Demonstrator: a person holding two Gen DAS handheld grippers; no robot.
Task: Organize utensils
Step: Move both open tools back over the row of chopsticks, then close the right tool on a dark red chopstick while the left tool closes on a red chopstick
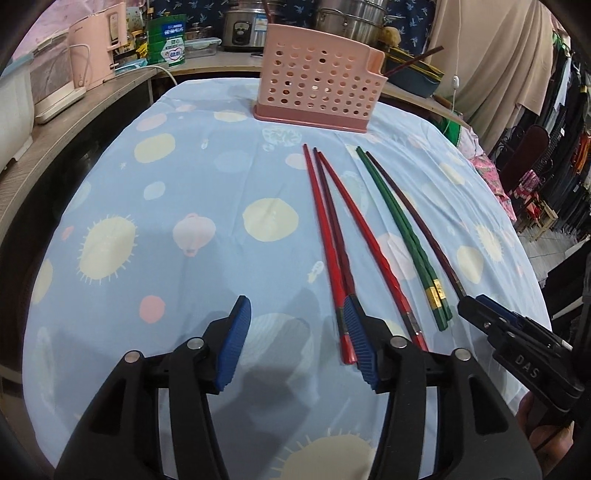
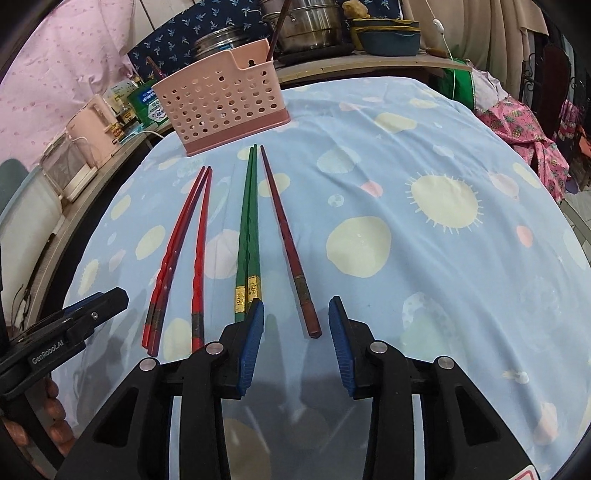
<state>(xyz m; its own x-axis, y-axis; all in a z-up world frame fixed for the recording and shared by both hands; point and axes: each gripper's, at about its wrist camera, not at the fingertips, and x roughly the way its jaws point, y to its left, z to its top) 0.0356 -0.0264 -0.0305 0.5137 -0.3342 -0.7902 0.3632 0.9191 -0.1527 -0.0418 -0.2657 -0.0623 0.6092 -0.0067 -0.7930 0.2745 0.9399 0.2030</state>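
- Chopsticks lie side by side on a pale blue tablecloth [image 1: 184, 192] printed with cream suns and dots: two red lacquered chopsticks [image 1: 321, 236] with a dark maroon chopstick [image 1: 334, 229] between them, then a pair of green chopsticks with gold bands [image 2: 248, 236], then a single brown chopstick [image 2: 286, 236].
- Their thin tips point toward a pink perforated plastic utensil holder [image 1: 317, 86] standing upright at the top centre of the left wrist view; something dark sticks up out of it.
- At the bottom of that view, the left gripper [image 1: 297, 314] has its blue-padded jaws spread apart with only cloth between them; its right pad sits over the thick ends of the red group, though contact I cannot tell.
- In the right wrist view, lower centre, the right gripper [image 2: 296, 310] has its jaws spread, straddling the brown chopstick's thick end without pressing on it.
- Steel pots [image 2: 310, 26] crowd a shelf behind.
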